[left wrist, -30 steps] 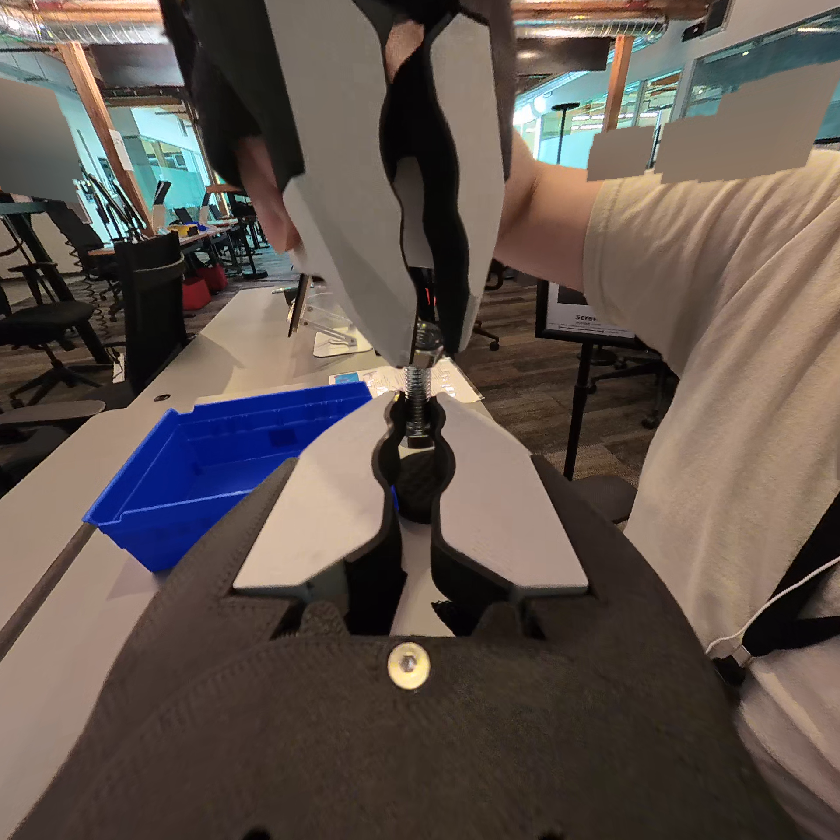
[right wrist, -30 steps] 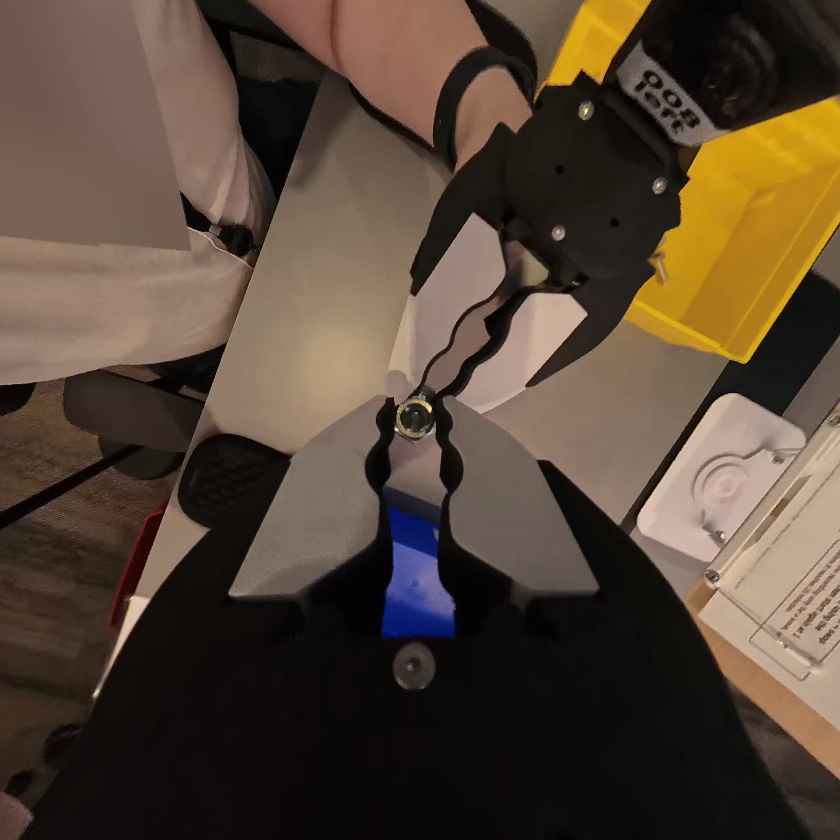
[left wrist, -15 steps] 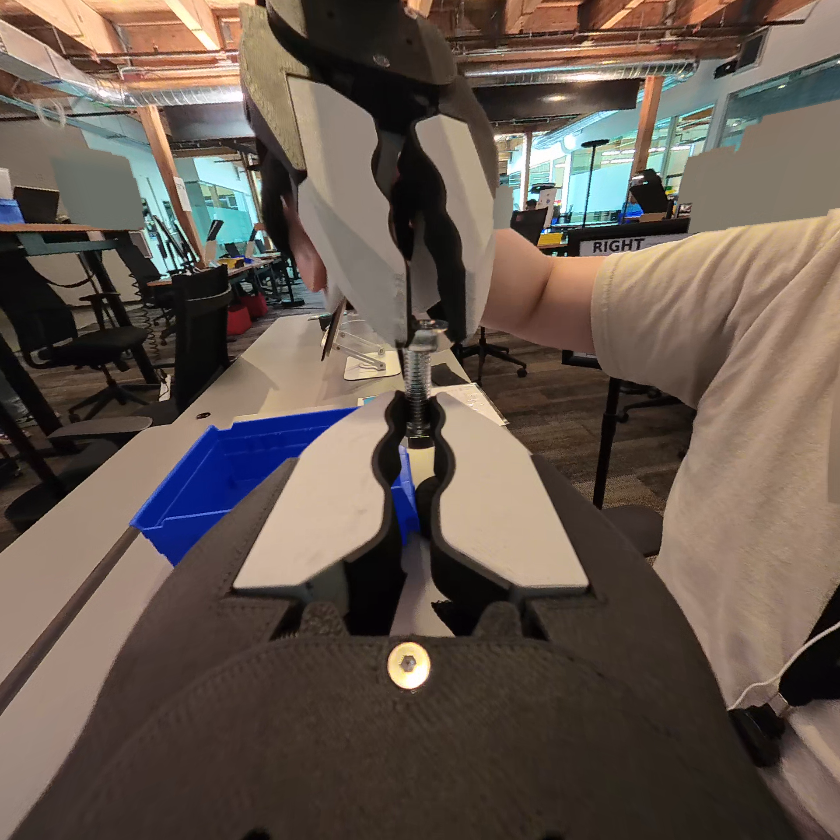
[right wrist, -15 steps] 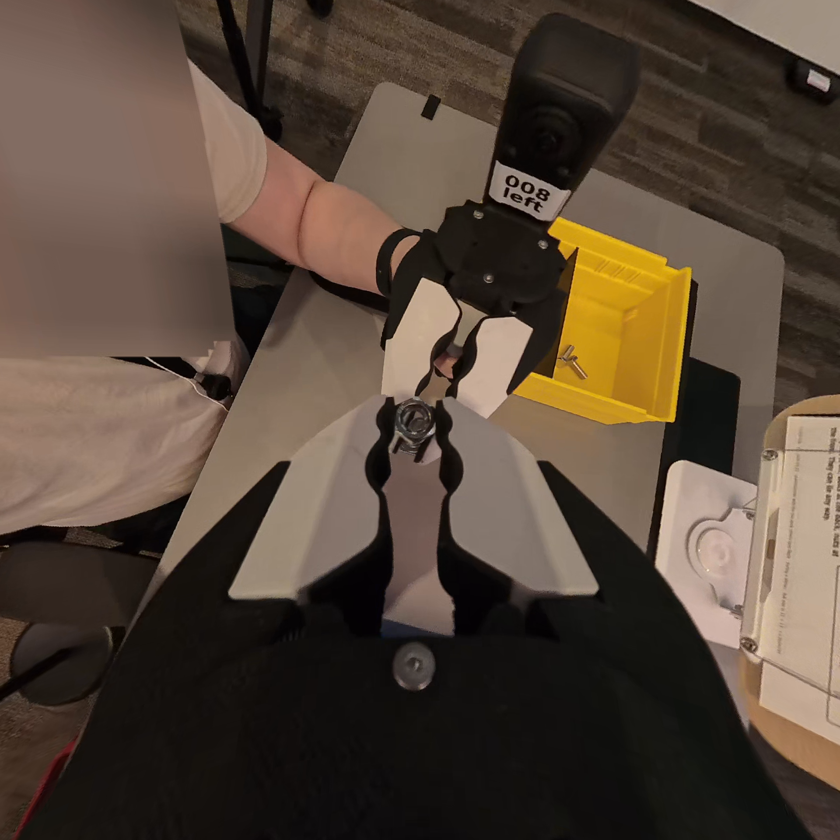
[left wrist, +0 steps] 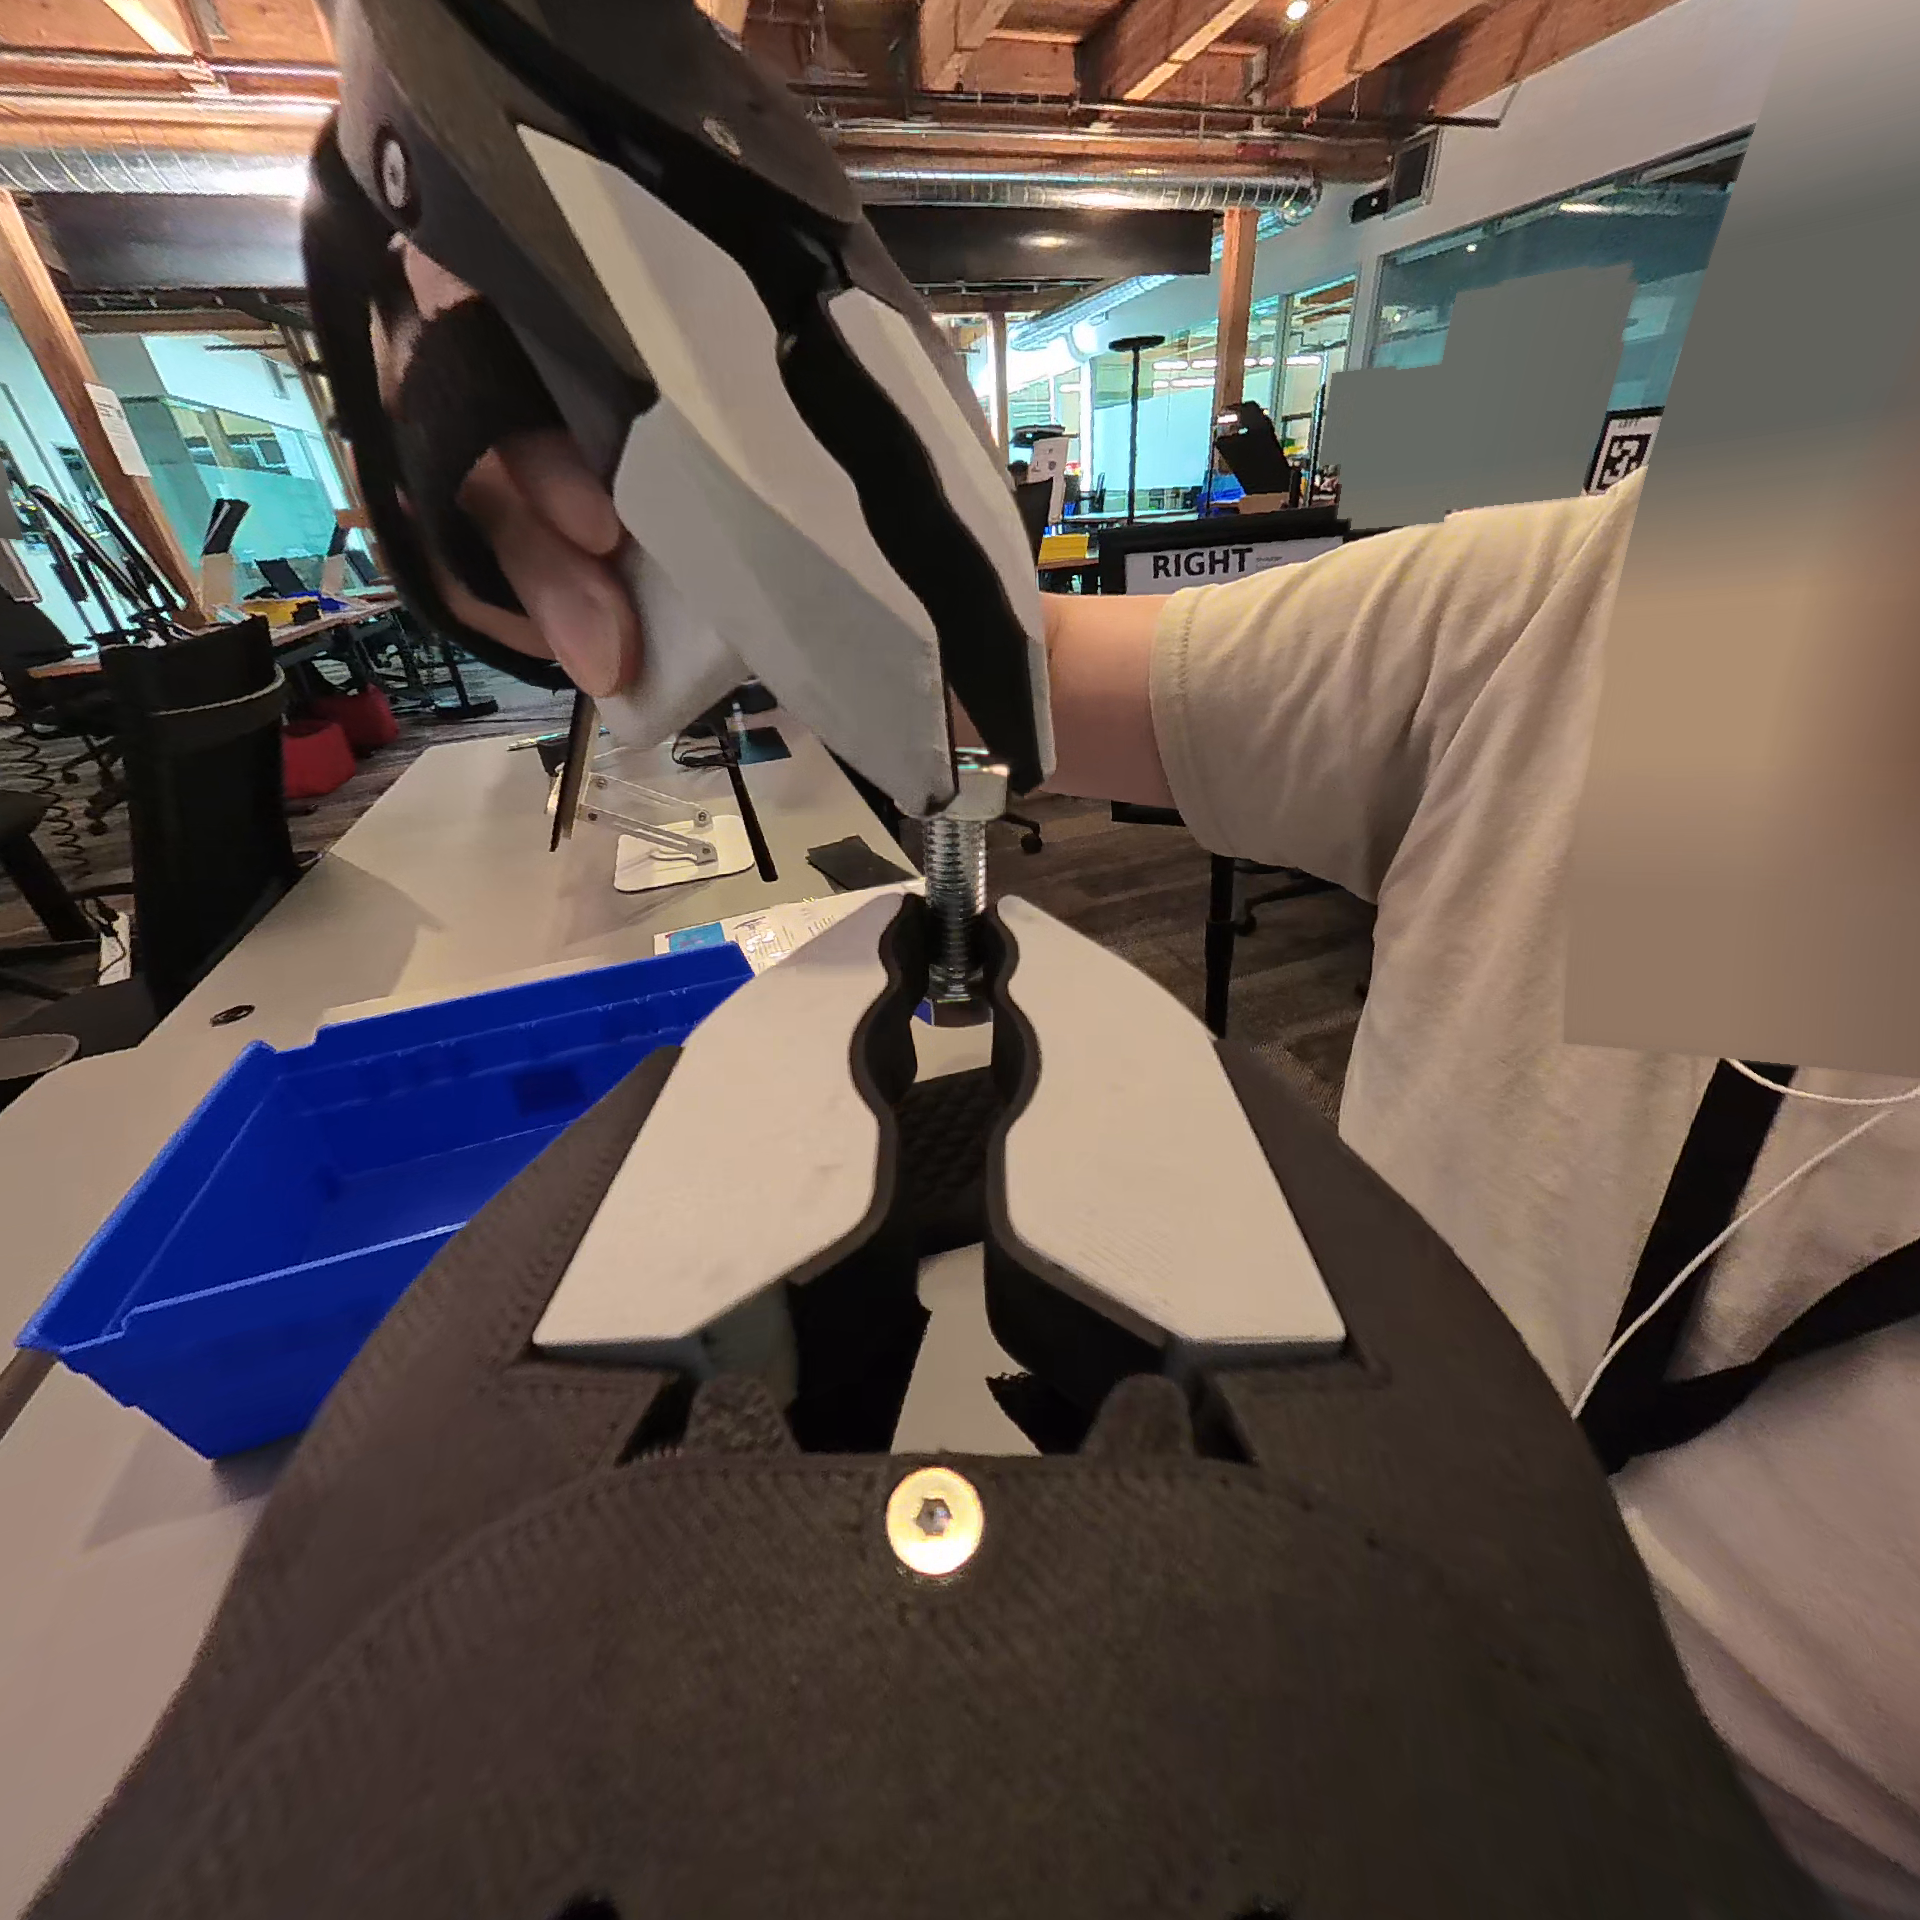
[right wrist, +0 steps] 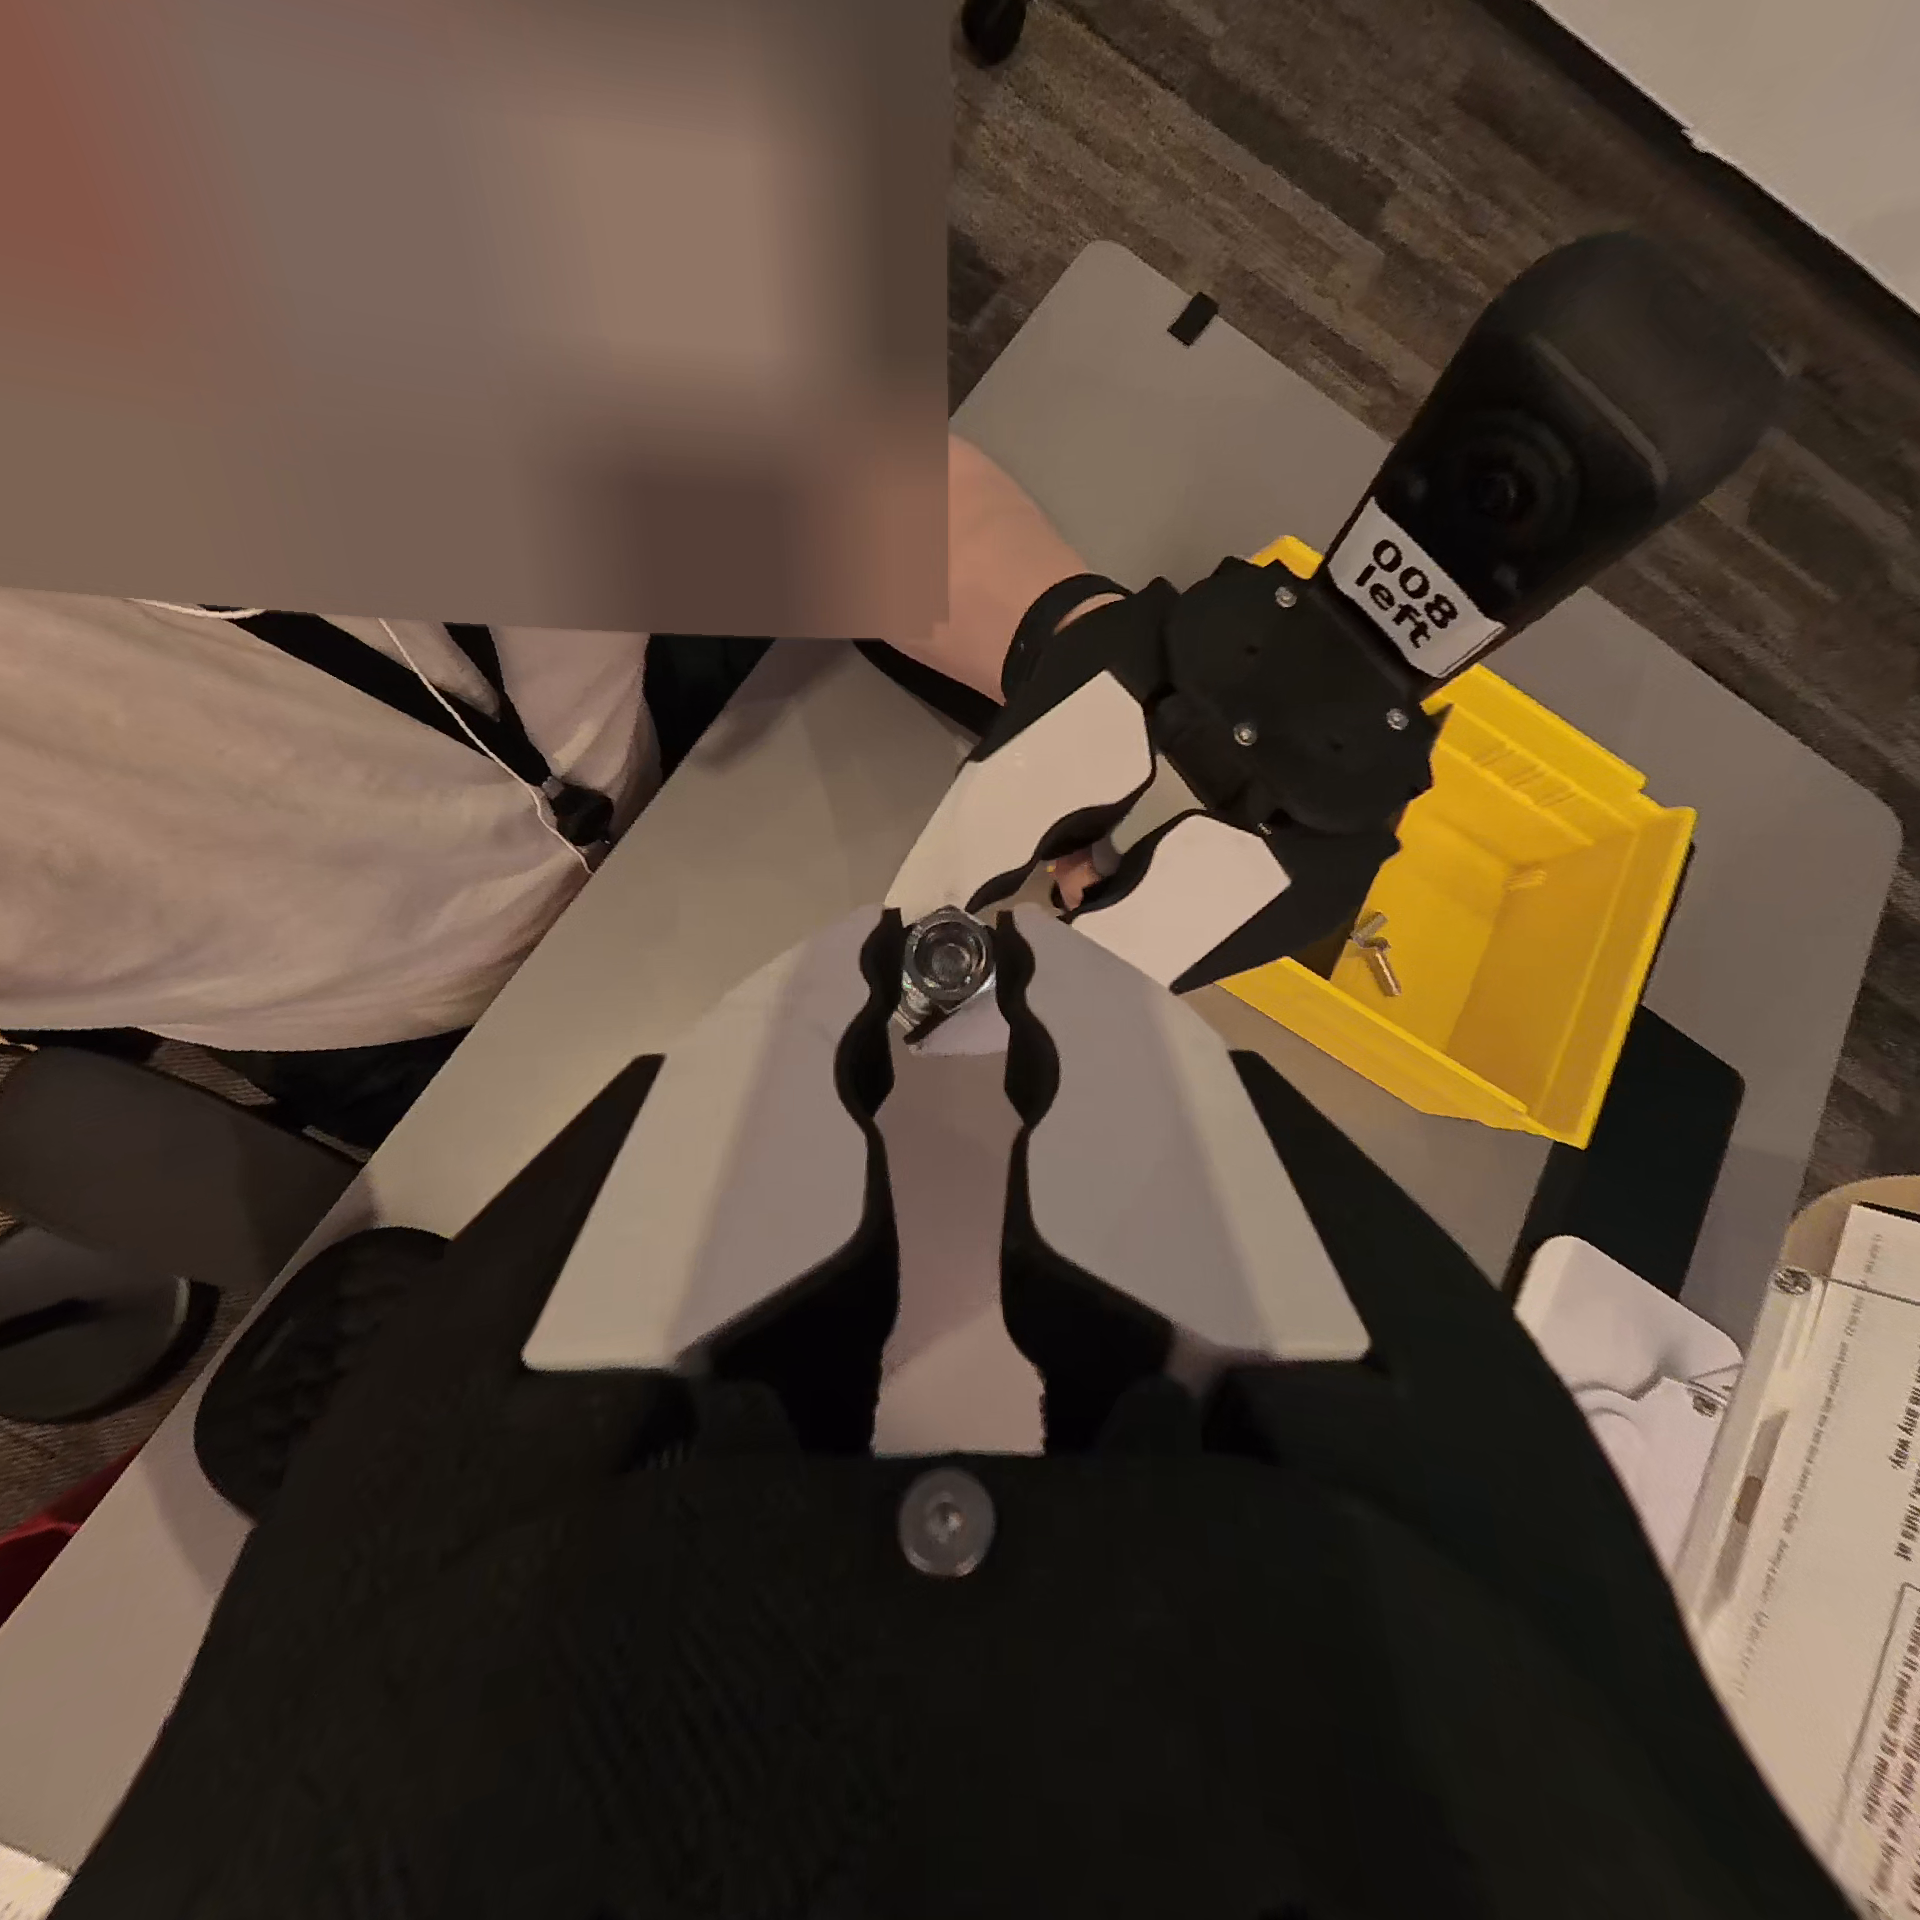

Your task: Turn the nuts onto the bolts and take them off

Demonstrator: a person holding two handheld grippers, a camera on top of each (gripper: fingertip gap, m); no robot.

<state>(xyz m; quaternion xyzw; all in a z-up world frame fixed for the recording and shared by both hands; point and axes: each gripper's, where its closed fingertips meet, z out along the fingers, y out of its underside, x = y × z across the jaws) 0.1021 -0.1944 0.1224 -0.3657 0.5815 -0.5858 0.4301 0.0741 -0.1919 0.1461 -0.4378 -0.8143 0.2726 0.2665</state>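
A silver threaded bolt (left wrist: 951, 868) stands upright between the two grippers, above the grey table (right wrist: 727, 883). My left gripper (left wrist: 951, 920) is shut on the bolt's lower shank; the bolt's lower end is hidden between the fingers. It also shows in the right wrist view (right wrist: 982, 899), reaching in from the upper right. My right gripper (right wrist: 948, 916) comes down from above and is shut on the hex nut (right wrist: 945, 956) at the bolt's top. In the left wrist view, the right gripper (left wrist: 982, 779) tilts in from the upper left onto the nut (left wrist: 977, 798).
A blue bin (left wrist: 312, 1143) sits on the table to the left. A yellow bin (right wrist: 1507, 935) holds a small bolt (right wrist: 1377, 956). A white stand (right wrist: 1621, 1340) and a sheet holder (right wrist: 1829, 1455) are at the right. The person's torso (left wrist: 1558, 935) is close by. My left and right fingertips are right by each other.
The right gripper has swung around the bolt's axis while shut on the nut, now tilting in from the left. The left gripper has kept its hold on the bolt.
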